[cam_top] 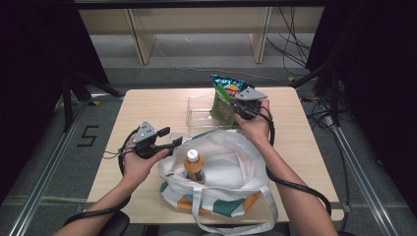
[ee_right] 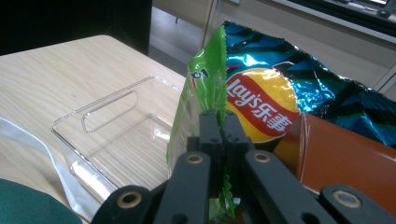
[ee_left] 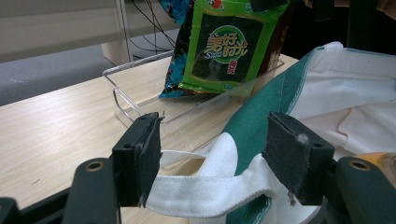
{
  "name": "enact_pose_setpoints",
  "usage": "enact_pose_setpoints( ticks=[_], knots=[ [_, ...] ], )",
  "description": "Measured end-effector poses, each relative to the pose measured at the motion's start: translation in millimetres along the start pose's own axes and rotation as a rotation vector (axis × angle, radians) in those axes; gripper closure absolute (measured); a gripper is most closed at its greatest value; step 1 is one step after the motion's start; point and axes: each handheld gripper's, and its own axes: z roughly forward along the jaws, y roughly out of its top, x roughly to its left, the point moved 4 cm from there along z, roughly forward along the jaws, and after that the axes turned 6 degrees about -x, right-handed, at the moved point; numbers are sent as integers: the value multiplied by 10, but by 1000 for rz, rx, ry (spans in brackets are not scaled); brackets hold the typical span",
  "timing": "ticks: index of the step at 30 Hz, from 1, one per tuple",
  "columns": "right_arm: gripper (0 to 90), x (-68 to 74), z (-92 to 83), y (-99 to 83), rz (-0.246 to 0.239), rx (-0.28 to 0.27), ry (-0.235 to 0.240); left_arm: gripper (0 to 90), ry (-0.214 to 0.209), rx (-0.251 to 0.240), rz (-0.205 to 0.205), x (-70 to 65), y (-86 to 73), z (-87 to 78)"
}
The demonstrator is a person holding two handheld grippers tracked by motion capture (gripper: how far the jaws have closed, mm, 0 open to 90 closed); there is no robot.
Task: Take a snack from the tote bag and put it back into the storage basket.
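Right gripper pinching green snack packet edge, upright in clear tray; left gripper spread around bag strap.

A lab-like recording booth: black curtains, floor rails, loose cables

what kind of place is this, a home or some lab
Most likely a lab or recording setup, not a home. A small wooden table stands between black curtains, metal rails run along the grey floor beside a taped number, and loose cables trail behind.
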Motion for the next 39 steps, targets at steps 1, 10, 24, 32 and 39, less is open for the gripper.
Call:
enact_pose_setpoints(
  ticks=[1,10,24,32,39],
  knots=[
    [900,16,-7,-10,23,14,6,356,0,0,0,0,0,0],
    [900,0,-9,-51,7,19,-1,357,-1,-1,0,-2,2,-1],
    [900,0,26,-129,10,38,-8,359,0,-3,1,1,4,-2],
    [900,12,44,-175,17,61,1,359,-1,-2,0,-2,3,0],
    [897,6,50,-223,16,64,-4,359,-1,-2,-3,-5,1,4]
  ],
)
